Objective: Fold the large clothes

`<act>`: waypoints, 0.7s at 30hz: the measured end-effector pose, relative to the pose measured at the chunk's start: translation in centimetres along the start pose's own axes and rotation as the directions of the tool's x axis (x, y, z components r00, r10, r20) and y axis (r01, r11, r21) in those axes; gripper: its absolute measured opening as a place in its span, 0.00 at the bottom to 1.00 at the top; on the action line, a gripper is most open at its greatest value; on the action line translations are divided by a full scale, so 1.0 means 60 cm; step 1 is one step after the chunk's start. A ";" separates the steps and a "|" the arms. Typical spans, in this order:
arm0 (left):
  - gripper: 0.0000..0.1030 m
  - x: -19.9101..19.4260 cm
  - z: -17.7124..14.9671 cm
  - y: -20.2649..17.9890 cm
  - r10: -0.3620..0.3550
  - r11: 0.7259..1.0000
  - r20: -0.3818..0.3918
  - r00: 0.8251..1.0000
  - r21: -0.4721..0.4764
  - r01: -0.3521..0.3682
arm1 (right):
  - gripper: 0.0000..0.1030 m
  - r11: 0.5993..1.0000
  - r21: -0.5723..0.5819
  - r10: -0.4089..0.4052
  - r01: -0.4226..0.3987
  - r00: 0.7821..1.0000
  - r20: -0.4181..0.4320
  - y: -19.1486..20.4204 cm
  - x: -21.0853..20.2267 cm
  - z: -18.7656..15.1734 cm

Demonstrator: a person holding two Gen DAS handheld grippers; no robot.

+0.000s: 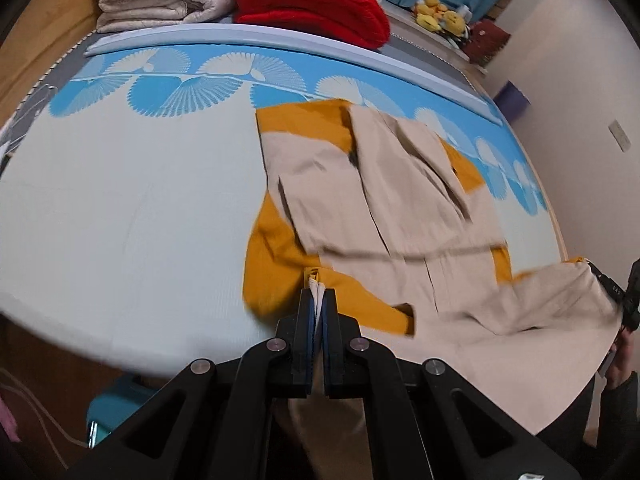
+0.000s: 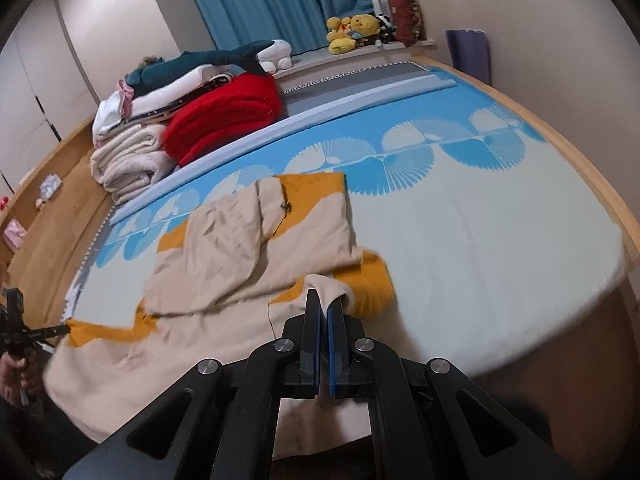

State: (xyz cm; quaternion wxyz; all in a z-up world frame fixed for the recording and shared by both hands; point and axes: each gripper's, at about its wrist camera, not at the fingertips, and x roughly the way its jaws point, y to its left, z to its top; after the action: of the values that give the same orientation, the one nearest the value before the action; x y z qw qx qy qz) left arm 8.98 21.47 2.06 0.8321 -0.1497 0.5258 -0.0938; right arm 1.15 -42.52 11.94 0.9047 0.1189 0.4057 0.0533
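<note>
The left gripper (image 1: 319, 292) is clamped on a beige-and-mustard hem of the garment (image 1: 384, 220), its jaws nearly together with cloth between them. The right gripper (image 2: 323, 300) pinches another beige edge the same way. The garment sprawls half-folded on the pale bed (image 1: 120, 208), near the blue fan-patterned border, its near edge raised. Folded blankets (image 2: 224, 116) sit beyond.

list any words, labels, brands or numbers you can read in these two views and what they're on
No text can be read in either view.
Small pale marks on the black gripper at the right edge of the left wrist view: too small and blurred to read.
The beige and mustard-yellow garment, the white and blue fan-patterned bed cover, the red folded blanket and the yellow plush toys: no lettering visible.
</note>
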 end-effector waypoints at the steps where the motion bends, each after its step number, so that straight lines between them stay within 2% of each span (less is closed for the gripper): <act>1: 0.02 0.028 0.026 0.008 -0.004 1.000 -0.011 1.000 -0.018 0.004 | 0.02 1.000 -0.010 0.003 -0.003 1.000 -0.013 0.000 0.034 0.024; 4: 0.02 0.105 0.093 0.034 -0.020 0.998 -0.020 1.000 -0.060 0.019 | 0.02 1.000 -0.023 0.016 -0.017 0.999 -0.041 -0.010 0.139 0.099; 7: 0.02 0.178 0.139 0.069 -0.032 0.991 -0.032 0.999 -0.131 0.028 | 0.02 1.000 -0.018 -0.005 0.003 0.996 -0.088 -0.022 0.260 0.163; 9: 0.03 0.218 0.151 0.090 -0.039 0.984 -0.068 0.997 -0.175 0.026 | 0.02 0.999 -0.033 -0.023 0.019 0.992 -0.128 -0.016 0.333 0.186; 11: 0.03 0.253 0.160 0.098 -0.002 0.986 -0.130 0.992 -0.166 -0.020 | 0.02 0.999 -0.030 -0.034 0.030 0.986 -0.162 -0.018 0.397 0.197; 13: 0.03 0.268 0.165 0.096 0.018 0.987 -0.154 0.988 -0.158 -0.043 | 0.03 0.999 -0.021 -0.047 0.044 0.979 -0.197 -0.024 0.445 0.194; 15: 0.04 0.273 0.170 0.099 0.028 0.986 -0.155 0.988 -0.160 -0.053 | 0.03 0.998 -0.004 -0.064 0.065 0.973 -0.221 -0.026 0.471 0.194; 18: 0.09 0.264 0.165 0.107 0.002 0.974 -0.132 0.991 -0.224 -0.032 | 0.03 0.997 0.017 -0.065 0.070 0.977 -0.202 -0.024 0.484 0.200; 20: 0.13 0.247 0.156 0.110 -0.012 0.967 -0.094 0.995 -0.253 -0.012 | 0.11 0.997 0.033 -0.063 0.072 0.978 -0.200 -0.024 0.482 0.196; 21: 0.19 0.240 0.153 0.107 -0.006 0.967 -0.077 0.997 -0.254 -0.014 | 0.12 0.996 0.053 -0.058 0.070 0.978 -0.200 -0.027 0.479 0.194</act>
State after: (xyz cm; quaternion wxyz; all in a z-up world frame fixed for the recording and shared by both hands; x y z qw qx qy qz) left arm 23.48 24.33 -8.69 0.7851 -0.2505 0.5657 -0.0295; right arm 28.97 -40.53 -1.73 0.8570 0.1269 0.4989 0.0236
